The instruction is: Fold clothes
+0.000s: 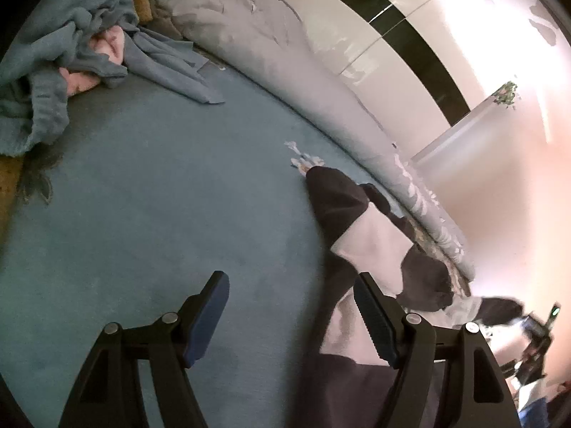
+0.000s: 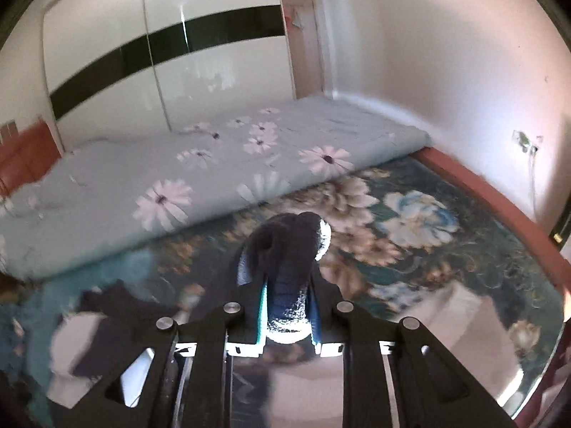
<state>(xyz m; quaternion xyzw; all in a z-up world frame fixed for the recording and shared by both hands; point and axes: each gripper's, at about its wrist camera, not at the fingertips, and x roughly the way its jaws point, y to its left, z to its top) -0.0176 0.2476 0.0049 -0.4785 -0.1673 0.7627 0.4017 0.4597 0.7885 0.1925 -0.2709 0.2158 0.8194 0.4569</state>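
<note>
Far left of the bed: a blue-grey pile of clothes (image 1: 53, 60) lies crumpled, with something pink (image 1: 107, 44) tucked in it
Left gripper (image 1: 291, 315): fingers spread wide, holding nothing, hovering low over the teal bedspread (image 1: 150, 192)
Beside its right finger: the dark-and-white garment (image 1: 360, 246) lies stretched along the bed toward the rolled flowered quilt (image 1: 271, 53)
Right gripper (image 2: 287, 290): clenched on a bunched dark end of the same garment (image 2: 285, 249), lifted above the sheet
Step in hand: probably drawing one end of the garment up and over for a fold — one hand carries cloth while the other is free
Next move calls for: the left fingers to catch or pin the lying part, so the carried end lands square
Hard to make out: the right view is blurred by motion; the garment's kind and full outline are cut off by the frame and fingers — whether earlier folds exist, I cannot tell
</note>
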